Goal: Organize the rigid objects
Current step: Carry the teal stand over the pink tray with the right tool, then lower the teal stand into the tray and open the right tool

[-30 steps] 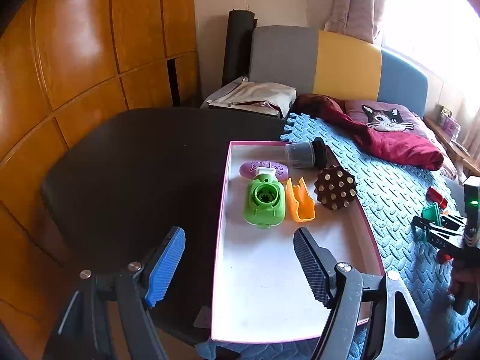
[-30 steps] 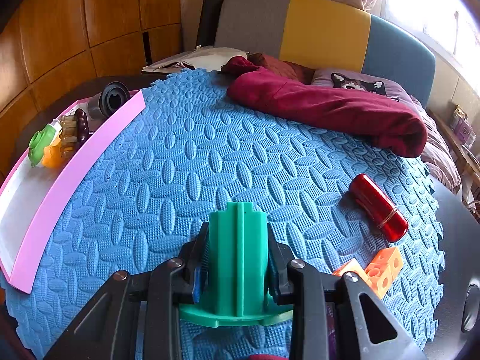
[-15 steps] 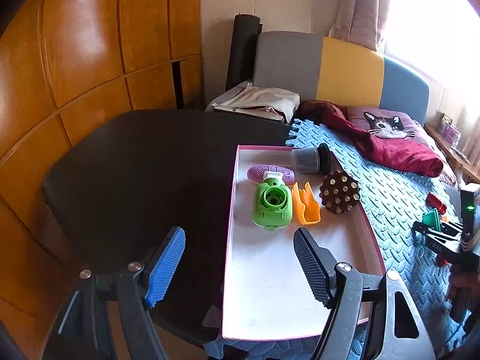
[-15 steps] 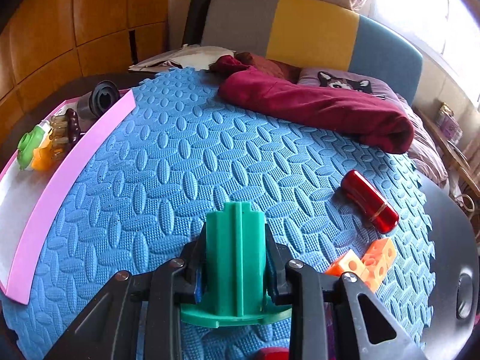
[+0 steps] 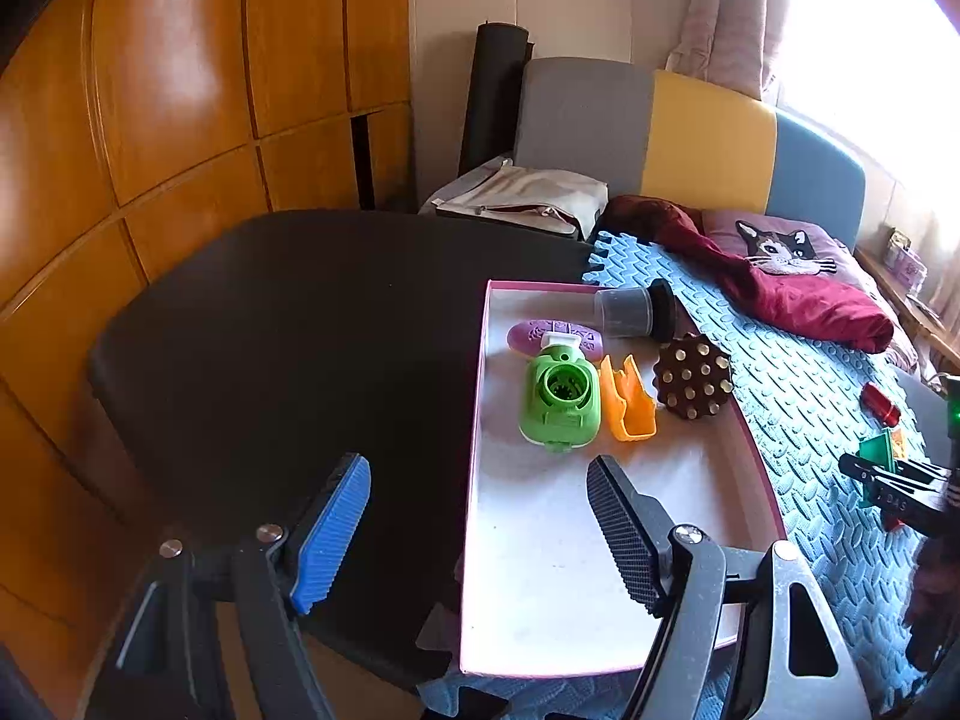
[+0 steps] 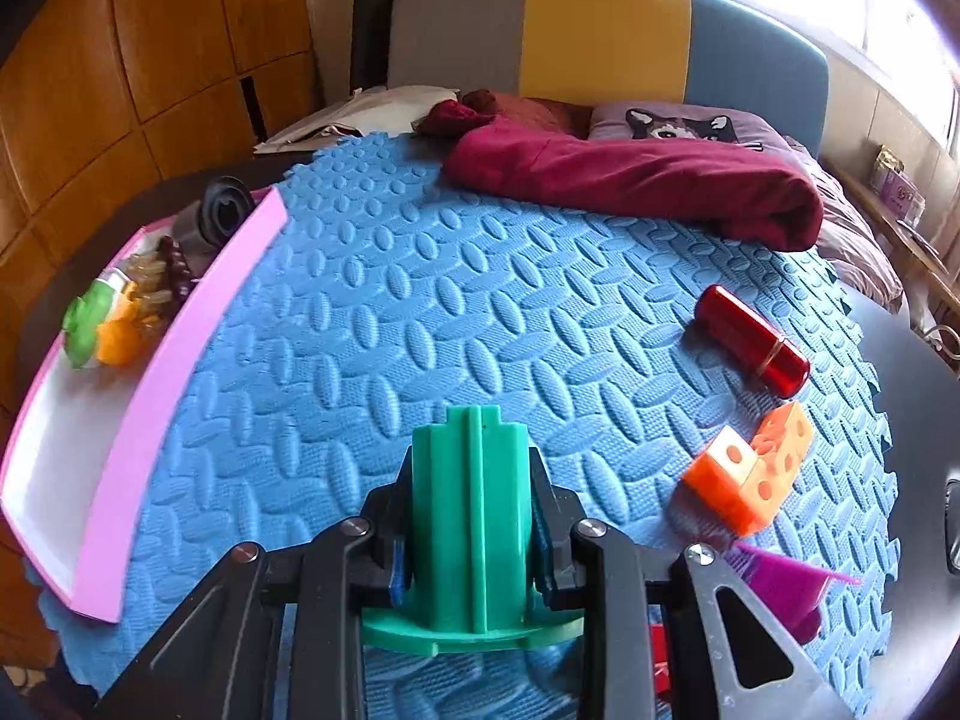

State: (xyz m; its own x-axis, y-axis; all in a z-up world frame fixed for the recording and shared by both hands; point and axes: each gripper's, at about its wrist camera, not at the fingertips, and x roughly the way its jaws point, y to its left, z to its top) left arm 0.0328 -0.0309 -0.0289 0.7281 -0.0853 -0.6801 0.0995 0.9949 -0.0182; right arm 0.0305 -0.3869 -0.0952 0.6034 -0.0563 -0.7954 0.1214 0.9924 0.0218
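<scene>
Holding the green ribbed piece point(image 6: 471, 516) clamped between both pads of the right hand-held gripper point(image 6: 471, 531), clear above the blue foam mat point(image 6: 420, 312). Rolling slightly over the past second, so the mat and the pink-rimmed tray point(image 6: 180, 360) now sitting lower and more tilted in the right wrist view than a moment ago; the orange block point(image 6: 750, 477) and red cylinder point(image 6: 753, 339) also showing further right and nearer. Reading that as the carry phase already under way, with the piece lifted off the mat and probably heading left toward the tray, not yet over it.

Pointing the piece's long axis straight away from the camera along the fingers, narrow stepped end far, round flange near and below the pads, vertical ribs facing up toward the lens.

Hovering the left hand-held gripper point(image 5: 480, 531) with jaws spread and nothing between them, over the near left edge of the tray point(image 5: 540, 600), barely shifted from a second ago. Keeping the tray half on the dark desk point(image 5: 300, 330), half on the mat, with the green gadget point(image 5: 558, 399), orange clip point(image 5: 627, 402), studded brown ball point(image 5: 693, 377), purple piece point(image 5: 528, 333) and grey cup point(image 5: 627, 313) grouped at its far end. Leaving the near half bare, likely the landing spot.
</scene>
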